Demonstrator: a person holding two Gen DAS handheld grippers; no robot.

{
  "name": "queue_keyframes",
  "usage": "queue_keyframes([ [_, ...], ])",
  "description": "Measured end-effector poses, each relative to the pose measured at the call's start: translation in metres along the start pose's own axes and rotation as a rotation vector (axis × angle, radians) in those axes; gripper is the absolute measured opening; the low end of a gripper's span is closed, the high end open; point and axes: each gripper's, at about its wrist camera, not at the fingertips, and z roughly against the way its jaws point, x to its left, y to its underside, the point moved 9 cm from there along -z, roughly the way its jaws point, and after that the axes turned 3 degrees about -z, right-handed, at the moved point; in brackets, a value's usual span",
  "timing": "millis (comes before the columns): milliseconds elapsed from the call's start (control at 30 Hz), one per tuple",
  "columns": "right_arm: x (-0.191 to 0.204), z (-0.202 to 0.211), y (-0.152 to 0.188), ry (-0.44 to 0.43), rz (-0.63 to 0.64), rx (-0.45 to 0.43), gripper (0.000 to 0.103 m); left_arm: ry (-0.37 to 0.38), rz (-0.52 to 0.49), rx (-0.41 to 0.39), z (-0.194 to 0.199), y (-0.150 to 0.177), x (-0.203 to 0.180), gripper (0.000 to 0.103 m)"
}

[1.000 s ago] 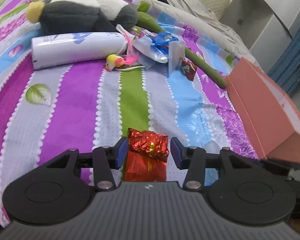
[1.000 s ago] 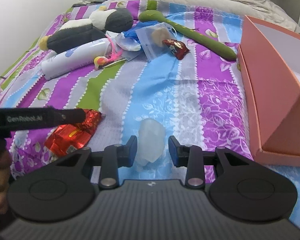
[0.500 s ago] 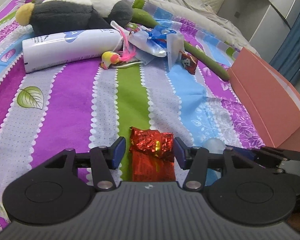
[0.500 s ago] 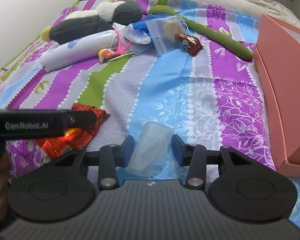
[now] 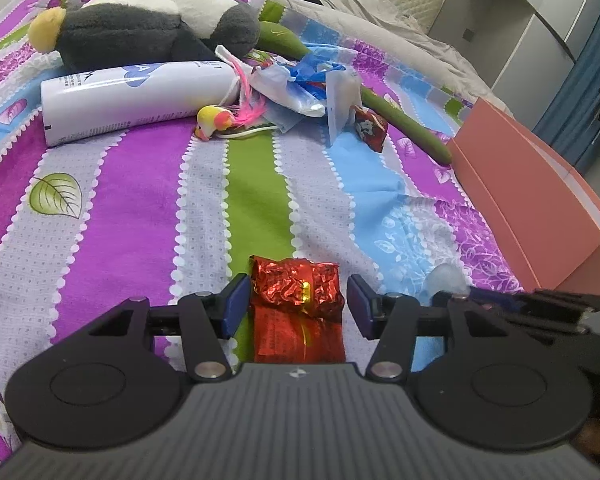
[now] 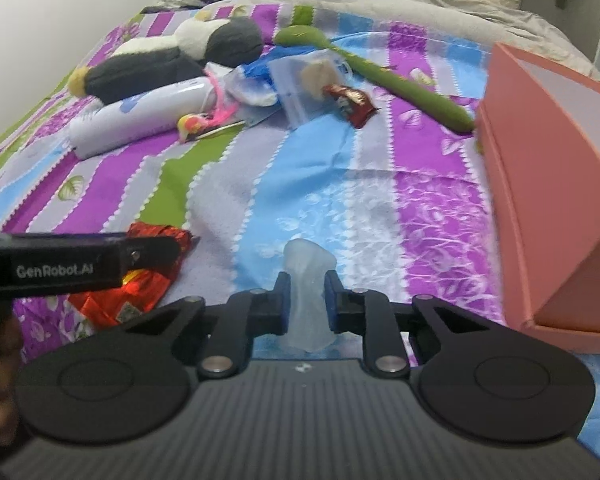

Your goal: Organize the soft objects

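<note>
A crinkled red foil packet (image 5: 300,292) lies on the striped bedspread between the blue pads of my left gripper (image 5: 296,306). That gripper is open, with a small gap on each side of the packet. In the right wrist view a translucent, whitish soft piece (image 6: 308,258) stands pinched between the pads of my right gripper (image 6: 306,300). Its jaws are closing and squeeze the piece narrow at the middle. The same piece (image 5: 444,280) shows just right of the left gripper, and the red packet (image 6: 140,292) shows at the left of the right wrist view.
A pink open box (image 6: 560,200) stands at the right. Across the far bed lie a grey-and-white plush (image 5: 148,32), a white bottle (image 5: 140,96), a long green plush (image 5: 400,120), plastic bags (image 5: 308,84), a small red packet (image 5: 370,126) and a yellow-pink toy (image 5: 214,120).
The right jaws have come together on the translucent piece, which now looks squeezed and upright. The left jaws have spread slightly around the red packet.
</note>
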Motion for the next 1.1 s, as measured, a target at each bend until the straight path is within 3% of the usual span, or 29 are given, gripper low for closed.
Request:
queue_keyframes([
  [300,-0.009,-0.004,0.015,0.040,0.047,0.010,0.021,-0.071,-0.100,-0.004,-0.007,0.005,-0.013,0.058],
  [533,-0.009,-0.005,0.014,0.031,0.034,0.010,0.021,-0.113,-0.098,-0.019,-0.012,0.003,-0.014,0.057],
  [1100,-0.018,0.040,-0.014,-0.001,-0.006,-0.049,0.021,-0.071,-0.023,-0.069,0.028,-0.014,-0.030,0.056],
])
